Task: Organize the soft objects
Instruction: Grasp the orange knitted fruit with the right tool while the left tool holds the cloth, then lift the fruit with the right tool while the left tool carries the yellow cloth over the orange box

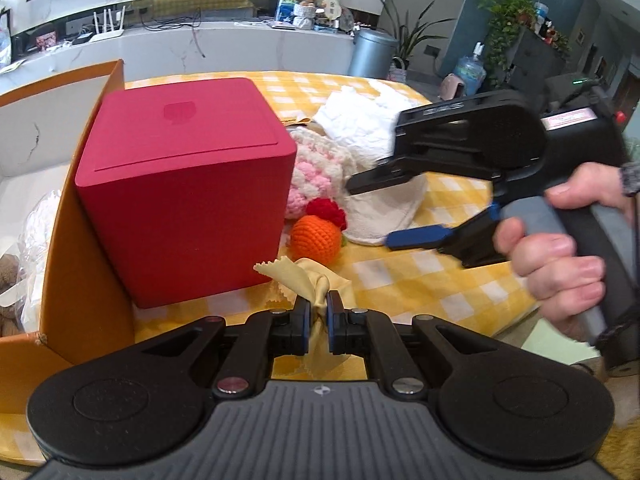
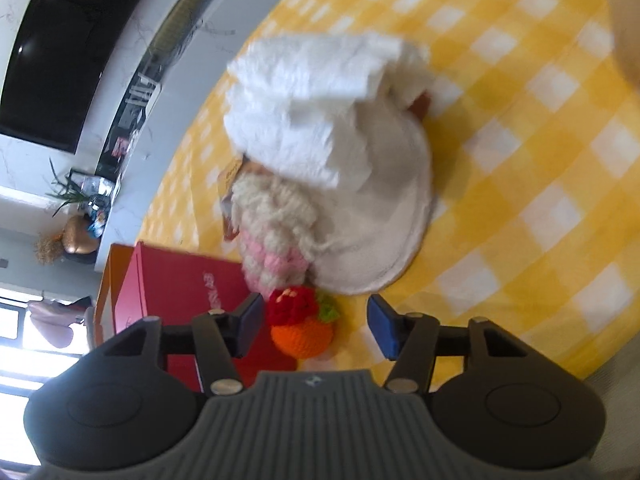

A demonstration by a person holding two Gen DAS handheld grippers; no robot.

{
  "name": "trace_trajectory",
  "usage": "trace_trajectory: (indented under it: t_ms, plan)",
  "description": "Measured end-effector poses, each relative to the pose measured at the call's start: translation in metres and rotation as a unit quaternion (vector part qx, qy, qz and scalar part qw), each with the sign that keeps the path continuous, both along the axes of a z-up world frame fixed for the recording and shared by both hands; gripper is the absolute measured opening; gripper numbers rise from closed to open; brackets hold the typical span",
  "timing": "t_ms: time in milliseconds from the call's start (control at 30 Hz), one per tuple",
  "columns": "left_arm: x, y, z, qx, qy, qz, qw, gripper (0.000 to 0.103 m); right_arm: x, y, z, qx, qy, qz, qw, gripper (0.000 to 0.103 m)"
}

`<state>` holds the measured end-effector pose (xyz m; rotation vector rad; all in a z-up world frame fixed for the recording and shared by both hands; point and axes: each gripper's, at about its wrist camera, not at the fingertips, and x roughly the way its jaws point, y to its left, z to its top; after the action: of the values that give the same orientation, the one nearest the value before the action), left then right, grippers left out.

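On a table spread with a yellow-and-white checked cloth (image 1: 420, 272), the left gripper (image 1: 319, 314) pinches a pale yellow cloth (image 1: 308, 276) with pinked edges between its nearly closed blue-lined jaws, the fabric bunching above and trailing below the pads. Just behind it stands a red cube-shaped box (image 1: 188, 184), set against the orange wall of an open cardboard box (image 1: 80, 240) at the left, inside which clear plastic wrapping (image 1: 36, 220) and a bit of brown plush show.

To the right of the red box lies a small heap of soft things: a crocheted orange (image 1: 316, 238) with a red yarn flower (image 1: 329, 210) on top, a chunky cream-and-pink knitted piece (image 1: 316, 172) behind it, a round white fleecy pad (image 1: 384, 212) beside that, and crumpled white paper or fabric (image 1: 360, 116) farthest back.

A person's hand (image 1: 560, 248) holds the right gripper (image 1: 384, 210) in from the right side, its fingers tilted one above the other over the white pad. In the right wrist view, which is turned on its side and blurred, that gripper (image 2: 316, 320) has its jaws partly apart with the crocheted orange (image 2: 302, 338) lying between them near the left pad; whether the pad touches it cannot be told, and the right pad stands clear of it. The red box (image 2: 180, 296) lies just beside the left finger, and the white pad (image 2: 380, 220) and knitted piece (image 2: 276, 232) sit just beyond the fingertips.
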<state>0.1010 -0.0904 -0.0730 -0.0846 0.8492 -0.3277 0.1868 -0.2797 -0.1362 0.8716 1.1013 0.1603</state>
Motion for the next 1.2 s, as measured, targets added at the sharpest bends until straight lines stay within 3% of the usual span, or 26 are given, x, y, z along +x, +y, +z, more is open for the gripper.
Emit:
trace_trajectory:
  t_ms: [200,367,600,767,867,933,1033,1100,1200]
  plan:
    - [0.003,0.000,-0.002,0.001,0.009,0.001,1.0000,0.009,0.006,0.018,-0.007,-0.012,0.025,-0.003,1.000,0.058]
    - [0.005,0.001,-0.005,0.004,0.018,0.012,0.9998,0.010,0.009,0.024,-0.012,-0.004,0.041,-0.001,0.999,0.050]
    - [0.002,-0.002,-0.005,0.018,0.014,0.010,0.9997,0.010,0.016,0.031,-0.011,-0.021,0.021,0.016,0.999,0.039]
    - [-0.002,-0.006,-0.002,0.028,0.005,0.001,0.9996,0.010,0.007,0.023,0.005,-0.046,-0.018,0.021,0.999,0.039]
    - [-0.002,-0.008,-0.003,0.033,0.002,-0.003,0.9994,0.010,-0.005,0.023,0.026,-0.119,-0.057,0.031,0.991,0.039]
    - [-0.002,-0.009,-0.004,0.037,0.003,-0.004,0.9993,0.010,-0.013,0.026,0.035,-0.185,-0.077,0.049,0.979,0.039]
    - [-0.002,-0.012,-0.007,0.044,0.005,-0.007,0.9990,0.010,-0.019,0.031,0.033,-0.273,-0.069,0.075,0.957,0.039]
    - [-0.001,-0.015,-0.007,0.050,0.006,-0.008,0.9987,0.010,-0.020,0.030,0.022,-0.311,-0.052,0.087,0.945,0.039]
    - [0.000,-0.017,-0.007,0.054,0.005,-0.013,0.9984,0.010,-0.013,0.030,0.015,-0.324,-0.052,0.094,0.940,0.039]
